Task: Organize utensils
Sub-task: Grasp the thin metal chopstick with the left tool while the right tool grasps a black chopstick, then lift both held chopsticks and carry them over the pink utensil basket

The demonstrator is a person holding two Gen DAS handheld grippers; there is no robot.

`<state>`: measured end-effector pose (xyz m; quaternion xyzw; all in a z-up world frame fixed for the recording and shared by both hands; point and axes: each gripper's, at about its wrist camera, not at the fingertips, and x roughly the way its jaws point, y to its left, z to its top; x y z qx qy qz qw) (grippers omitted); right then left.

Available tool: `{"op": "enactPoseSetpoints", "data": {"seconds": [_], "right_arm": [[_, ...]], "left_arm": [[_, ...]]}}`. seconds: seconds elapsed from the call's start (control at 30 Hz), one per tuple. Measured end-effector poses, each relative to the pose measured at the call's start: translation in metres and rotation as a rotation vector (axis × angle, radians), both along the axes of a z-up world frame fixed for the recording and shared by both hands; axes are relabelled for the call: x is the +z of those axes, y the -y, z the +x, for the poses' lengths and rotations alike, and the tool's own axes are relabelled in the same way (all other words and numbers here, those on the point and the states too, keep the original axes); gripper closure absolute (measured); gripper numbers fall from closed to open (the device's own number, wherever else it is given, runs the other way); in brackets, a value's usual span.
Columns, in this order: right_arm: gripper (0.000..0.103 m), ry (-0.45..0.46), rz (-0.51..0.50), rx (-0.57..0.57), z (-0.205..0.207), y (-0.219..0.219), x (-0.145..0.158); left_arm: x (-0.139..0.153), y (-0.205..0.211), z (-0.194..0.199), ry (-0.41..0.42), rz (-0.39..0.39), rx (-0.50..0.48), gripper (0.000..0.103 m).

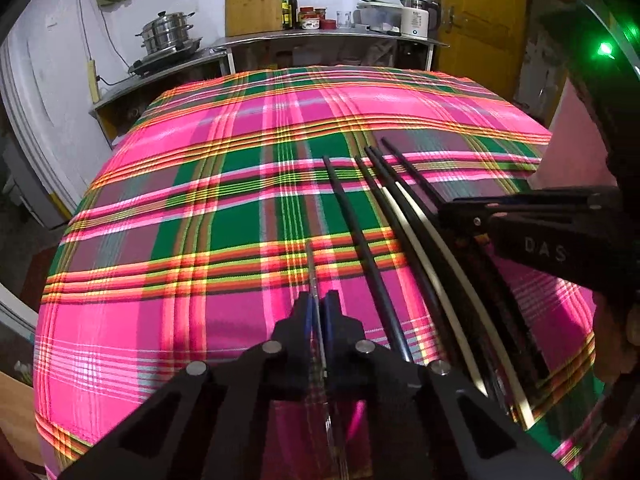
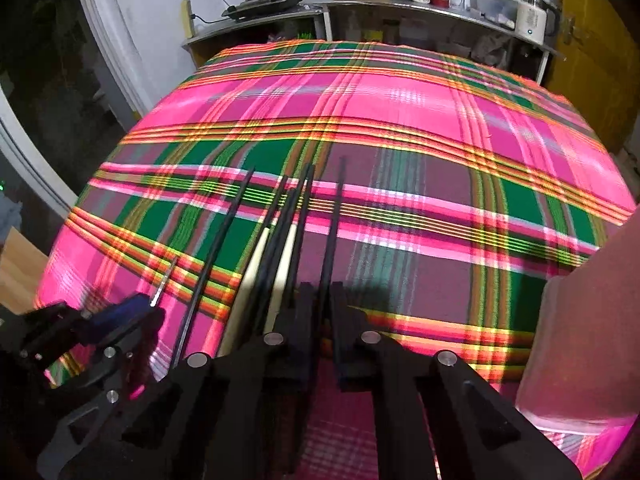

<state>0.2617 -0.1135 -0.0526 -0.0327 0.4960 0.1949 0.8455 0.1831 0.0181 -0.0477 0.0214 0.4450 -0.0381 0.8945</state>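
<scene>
Now both tongs clenched: left tongs [image 1: 319,312] on thin metal utensil [image 1: 311,264], right tongs [image 2: 325,300] on black chopstick [image 2: 335,220]; lift both clear of plaid-covered counter [image 1: 200,200] next.

Legible text: "DAS", pale capitals on the black body of the right gripper [image 1: 450,210]. Bottle and jar labels on the shelf [image 1: 328,38]: unreadable.
</scene>
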Motion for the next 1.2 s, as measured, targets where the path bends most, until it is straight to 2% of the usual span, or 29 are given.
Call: {"op": "enactPoseSetpoints", "data": {"seconds": [0.13, 0.27, 0.7, 1.2], "right_arm": [[0.097, 0.018, 0.047, 0.000, -0.008, 0.006, 0.010], [0.097, 0.044, 0.089, -0.004, -0.019, 0.014, 0.026], [0.097, 0.185, 0.194, -0.028, -0.062, 0.046, 0.098], [0.097, 0.313, 0.261, -0.084, -0.110, 0.090, 0.154]], "left_arm": [[0.003, -0.007, 0.002, -0.016, -0.058, 0.014, 0.097], [0.014, -0.012, -0.006, 0.003, -0.100, 0.013, 0.097], [0.092, -0.017, -0.041, 0.130, -0.175, -0.026, 0.097], [0.161, 0.011, -0.063, 0.218, -0.244, -0.115, 0.097]]}}
